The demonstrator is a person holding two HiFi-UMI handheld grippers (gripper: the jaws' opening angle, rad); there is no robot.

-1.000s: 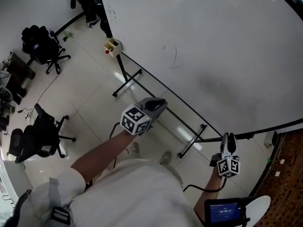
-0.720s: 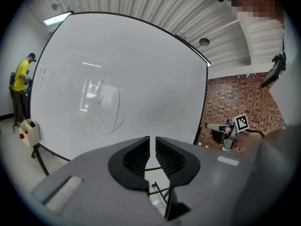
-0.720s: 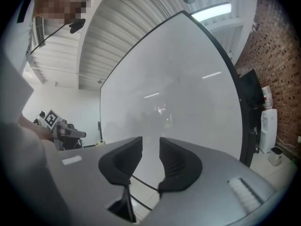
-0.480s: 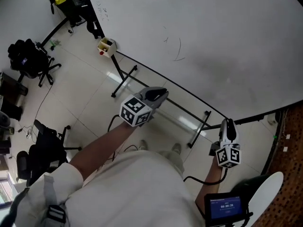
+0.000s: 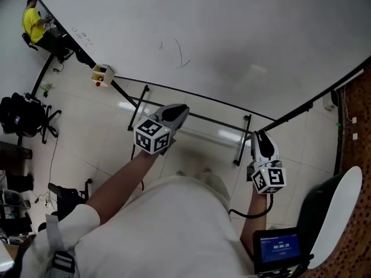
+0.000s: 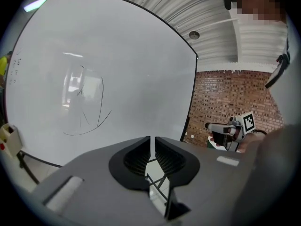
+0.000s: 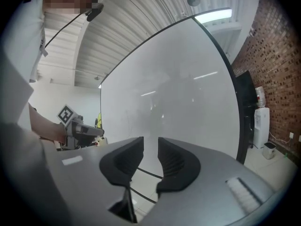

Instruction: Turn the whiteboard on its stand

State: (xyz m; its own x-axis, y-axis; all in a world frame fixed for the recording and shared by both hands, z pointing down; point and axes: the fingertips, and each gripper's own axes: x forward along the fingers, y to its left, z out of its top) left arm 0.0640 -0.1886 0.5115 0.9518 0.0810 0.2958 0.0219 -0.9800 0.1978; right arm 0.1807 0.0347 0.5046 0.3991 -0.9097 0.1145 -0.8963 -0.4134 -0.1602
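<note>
The large whiteboard (image 5: 232,33) fills the upper head view, and its black lower edge runs above the stand's legs (image 5: 244,139). My left gripper (image 5: 178,109) points at that lower edge from just below and does not touch it. Its jaws show only a thin slit (image 6: 152,142) and hold nothing. My right gripper (image 5: 258,135) is near the board's lower right corner, beside the right leg. Its jaws (image 7: 150,147) have just been closing, but a gap remains and nothing is between them. The board (image 6: 94,79) (image 7: 178,93) stands ahead in both gripper views.
A small cream box (image 5: 101,74) hangs at the board's left end. Black office chairs (image 5: 23,114) stand at the left and a person in yellow (image 5: 33,19) is at the far left. A white chair (image 5: 336,213) and a small screen (image 5: 278,249) are at the lower right, before a brick wall (image 6: 235,98).
The head view has swung, so the board's lower edge now lies more level. My right gripper has moved up toward the board's lower right corner. My left gripper stays below the edge.
</note>
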